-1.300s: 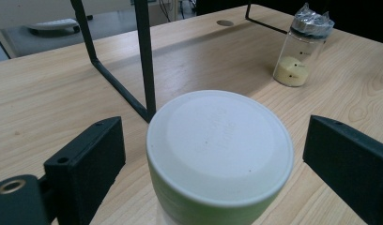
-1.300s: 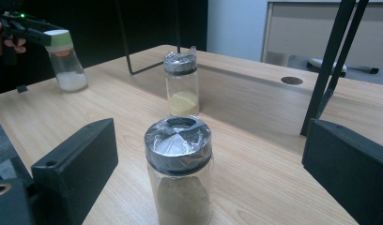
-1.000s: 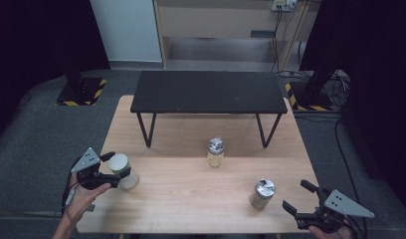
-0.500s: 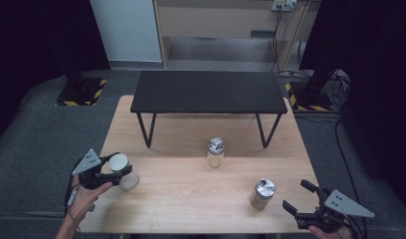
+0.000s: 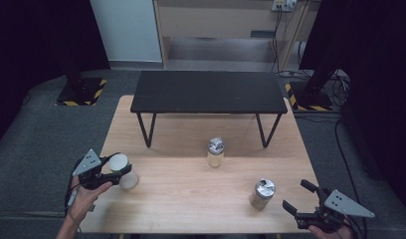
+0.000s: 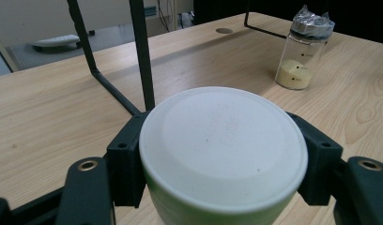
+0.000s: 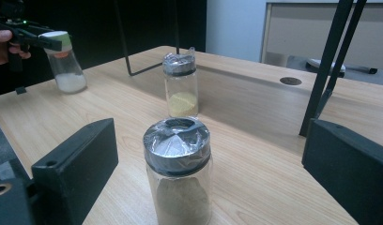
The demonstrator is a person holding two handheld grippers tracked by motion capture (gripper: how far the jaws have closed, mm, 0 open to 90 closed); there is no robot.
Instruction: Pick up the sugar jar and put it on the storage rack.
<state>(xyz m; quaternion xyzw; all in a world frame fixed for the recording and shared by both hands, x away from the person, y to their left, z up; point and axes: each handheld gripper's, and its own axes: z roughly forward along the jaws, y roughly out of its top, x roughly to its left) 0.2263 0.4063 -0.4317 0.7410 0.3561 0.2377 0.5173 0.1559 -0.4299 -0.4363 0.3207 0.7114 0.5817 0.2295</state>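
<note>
A glass jar of white powder with a white lid (image 5: 119,162) stands at the wooden table's left edge. My left gripper (image 5: 117,168) is shut on that lid, and the jar leans a little. From the left gripper view the lid (image 6: 222,140) sits tight between the two black pads (image 6: 126,164). A foil-capped jar of brown powder (image 5: 262,194) stands front right. My right gripper (image 5: 299,197) is open just right of it. In the right gripper view this jar (image 7: 178,173) stands ahead of the spread jaws, untouched. A third jar, with yellow powder (image 5: 215,153), stands mid-table.
A low black stand (image 5: 208,92) on thin metal legs takes up the far half of the wooden table (image 5: 191,199). The yellow-powder jar (image 6: 302,51) (image 7: 181,84) stands just in front of it. A cable hole (image 7: 291,80) sits in the tabletop.
The left jaws, open around the white lid a second ago, have closed onto it, and the jar now leans slightly. The right gripper and the other two jars have not moved.
</note>
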